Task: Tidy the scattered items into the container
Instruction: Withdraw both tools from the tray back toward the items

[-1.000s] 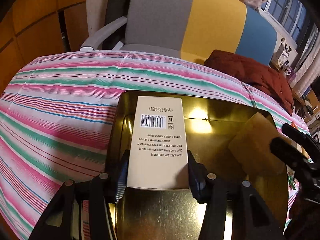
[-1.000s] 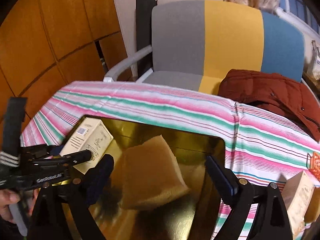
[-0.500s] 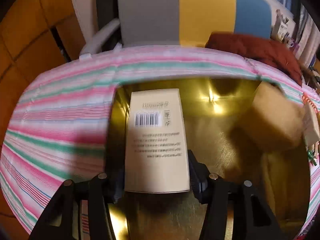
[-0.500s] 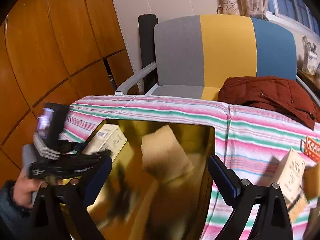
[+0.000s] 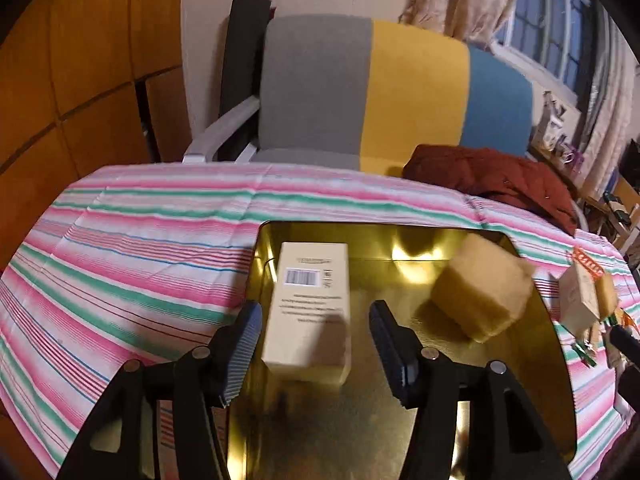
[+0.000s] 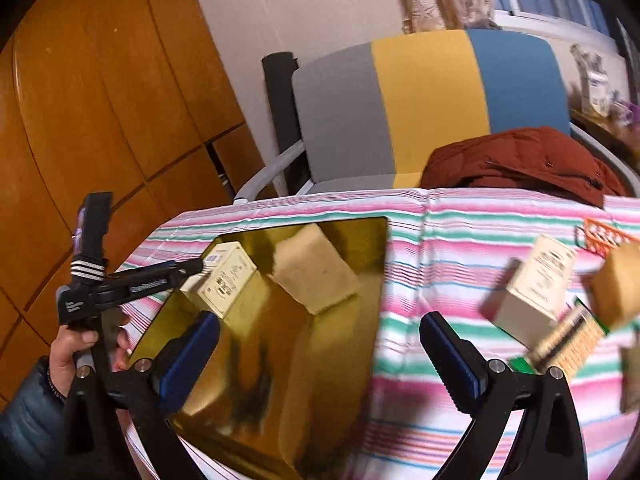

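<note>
A gold tin (image 5: 344, 424) lies on the striped cloth. Inside it, a cream barcode box (image 5: 308, 304) rests at the left and a yellow sponge (image 5: 480, 296) at the right. My left gripper (image 5: 316, 340) hovers over the box's near end with its jaws opening; both pads stand clear of the box. In the right wrist view, my right gripper (image 6: 320, 320) is wide open, still opening, and empty above the tin's (image 6: 332, 364) right wall. A second cream box (image 6: 536, 284), another sponge (image 6: 620, 284) and a green-edged packet (image 6: 568, 344) lie on the cloth to the right.
A person's hand (image 6: 76, 344) holds the left gripper (image 6: 160, 276) at the tin's left. An orange basket (image 6: 600, 236) sits at the cloth's far right. Behind the table stands a grey, yellow and blue chair (image 5: 380, 100) with a red jacket (image 5: 492, 180) on it.
My left gripper let go of the barcode box and drew back and up. My right gripper swung right, away from the sponge left in the tin, bringing the loose items into view.
</note>
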A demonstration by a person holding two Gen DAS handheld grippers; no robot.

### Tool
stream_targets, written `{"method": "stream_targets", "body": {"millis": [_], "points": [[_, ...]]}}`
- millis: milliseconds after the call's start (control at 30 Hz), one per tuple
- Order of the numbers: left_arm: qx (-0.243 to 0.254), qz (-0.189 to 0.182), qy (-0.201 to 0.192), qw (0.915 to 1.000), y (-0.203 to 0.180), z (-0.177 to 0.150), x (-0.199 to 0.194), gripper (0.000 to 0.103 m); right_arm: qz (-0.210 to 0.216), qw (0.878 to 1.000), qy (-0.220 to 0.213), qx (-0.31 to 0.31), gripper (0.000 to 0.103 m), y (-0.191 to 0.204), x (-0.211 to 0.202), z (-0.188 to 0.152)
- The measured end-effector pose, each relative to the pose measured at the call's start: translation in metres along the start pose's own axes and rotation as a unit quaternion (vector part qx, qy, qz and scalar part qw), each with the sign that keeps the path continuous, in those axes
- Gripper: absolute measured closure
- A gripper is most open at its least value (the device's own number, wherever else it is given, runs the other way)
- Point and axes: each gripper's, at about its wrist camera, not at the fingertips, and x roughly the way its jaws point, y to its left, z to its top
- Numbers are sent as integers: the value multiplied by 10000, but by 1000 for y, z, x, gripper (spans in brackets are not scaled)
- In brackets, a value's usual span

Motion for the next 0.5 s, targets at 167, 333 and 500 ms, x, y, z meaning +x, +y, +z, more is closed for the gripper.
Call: {"method": "stream_targets", "body": {"millis": [167,333,500], "points": [[385,-556,-268,9974,-35,-14,-34,47,-188,9986,-6,500,0,-38,-26,-27],[1064,-1426,-320,9835,-100,-29,-65,47,-588,9959,-44,686,0,-70,-52,-48],[1510,-1999,-176,9679,-161,-40,-76,47,-803,9935,48,800,0,-99,-67,-69]]}}
